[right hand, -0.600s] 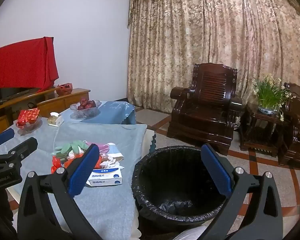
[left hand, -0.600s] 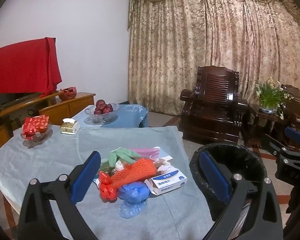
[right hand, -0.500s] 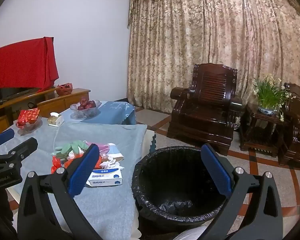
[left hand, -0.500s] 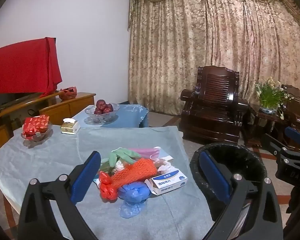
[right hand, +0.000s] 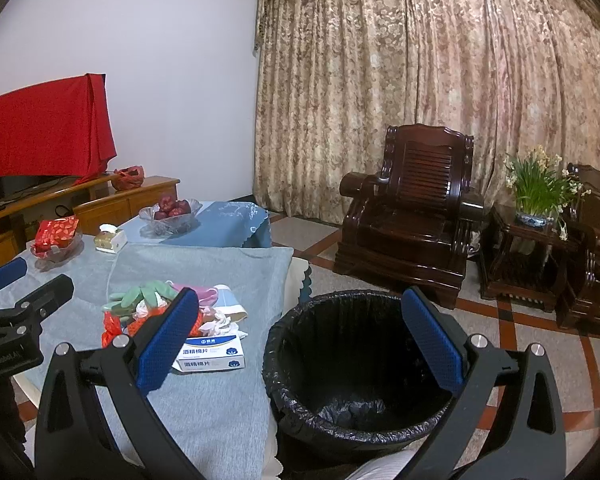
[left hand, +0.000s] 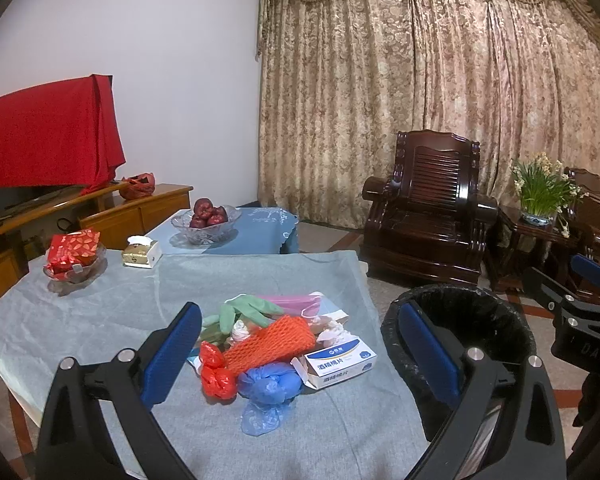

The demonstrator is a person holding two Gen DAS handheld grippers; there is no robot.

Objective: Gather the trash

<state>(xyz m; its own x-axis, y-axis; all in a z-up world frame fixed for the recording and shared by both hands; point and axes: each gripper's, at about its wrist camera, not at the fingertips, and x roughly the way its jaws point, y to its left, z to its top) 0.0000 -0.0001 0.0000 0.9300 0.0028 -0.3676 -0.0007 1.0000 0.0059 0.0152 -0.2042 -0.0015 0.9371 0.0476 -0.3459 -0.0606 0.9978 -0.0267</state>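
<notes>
A pile of trash lies on the grey tablecloth (left hand: 100, 312): an orange foam net (left hand: 270, 344), a red plastic bag (left hand: 216, 372), a blue crumpled glove (left hand: 270, 386), a green glove (left hand: 244, 310), a pink mask (left hand: 296, 304) and a white-blue box (left hand: 340, 362). The box also shows in the right wrist view (right hand: 212, 354). My left gripper (left hand: 300, 352) is open and empty, just before the pile. A black-lined bin (right hand: 352, 364) stands beside the table. My right gripper (right hand: 300, 344) is open and empty above the bin's near rim.
At the table's far side are a dish of red packets (left hand: 74, 258), a small gold box (left hand: 140, 254) and a glass bowl of apples (left hand: 206, 218). A dark wooden armchair (left hand: 428, 208) and a side table with flowers (left hand: 540, 200) stand beyond the bin.
</notes>
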